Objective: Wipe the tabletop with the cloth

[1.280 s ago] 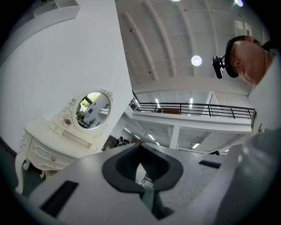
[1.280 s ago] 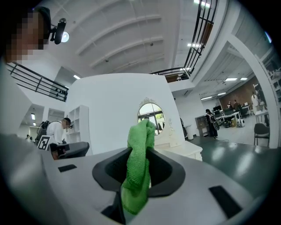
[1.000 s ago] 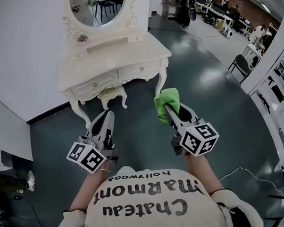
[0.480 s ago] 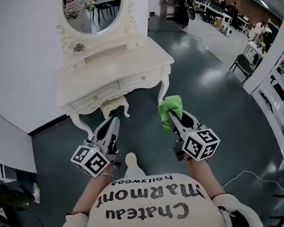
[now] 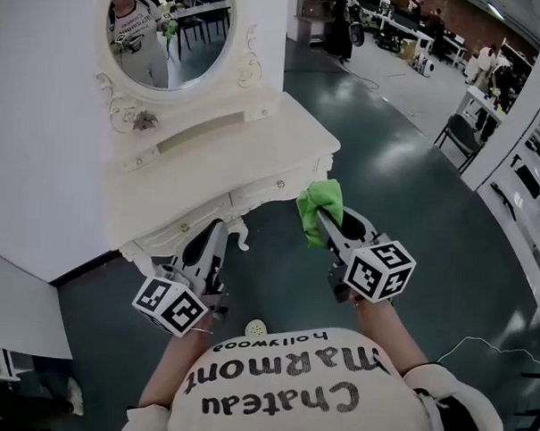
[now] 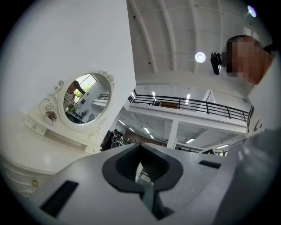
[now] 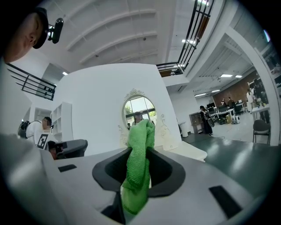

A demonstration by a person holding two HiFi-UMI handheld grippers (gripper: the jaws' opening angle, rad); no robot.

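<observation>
1. Far left stands a plain white wall [image 5: 41, 138], and against it a cream-painted dressing table with carved legs and small drawers [image 5: 209, 172]. Its oval mirror in a scrolled cream frame [image 5: 162, 27] rises from the back of the top.
2. The person's left gripper [image 5: 214, 239], a grey two-jaw claw with a black-and-white marker cube at its rear, is held low in front of the table, tip pointing at the front edge. In the left gripper view the left gripper [image 6: 142, 176] has its jaws pressed together with nothing between them, and the mirror [image 6: 83, 99] shows up and to the left.
3. The right gripper [image 5: 328, 223] is raised in the air near the table's front right corner, over the dark glossy floor [image 5: 412, 225].
4. Its jaws are clamped on a bright green microfibre cloth [image 5: 318, 203], which bunches up above the tips and is not touching the tabletop.
5. In the right gripper view the cloth [image 7: 138, 162] runs upright through the closed jaws of the right gripper [image 7: 137, 176], its top lapping over the mirror [image 7: 139, 110] beyond.
6. Far right, a dark chair [image 5: 457, 129] stands well apart from the table.
</observation>
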